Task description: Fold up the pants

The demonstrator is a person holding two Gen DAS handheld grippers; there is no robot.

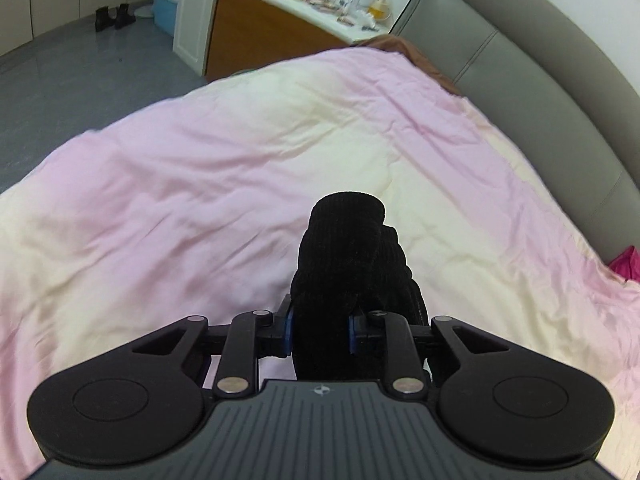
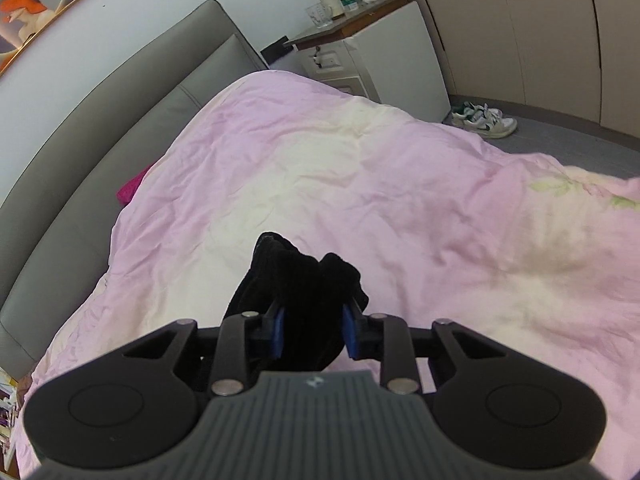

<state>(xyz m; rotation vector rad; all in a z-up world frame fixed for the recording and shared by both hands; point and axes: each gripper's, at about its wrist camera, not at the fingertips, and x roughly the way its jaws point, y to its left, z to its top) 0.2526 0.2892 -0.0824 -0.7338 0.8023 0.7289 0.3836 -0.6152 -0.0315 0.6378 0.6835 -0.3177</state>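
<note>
You're clamping bunched black pants (image 1: 348, 264) in your left gripper (image 1: 320, 330) and your right gripper (image 2: 314, 332), holding them up over the pink duvet (image 2: 360, 184), probably so they hang straight for folding; headboard (image 1: 520, 72) is sitting behind.

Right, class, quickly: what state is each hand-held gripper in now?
Left hand-held gripper: closed on black pants.
Right hand-held gripper: closed on the black pants too.
</note>
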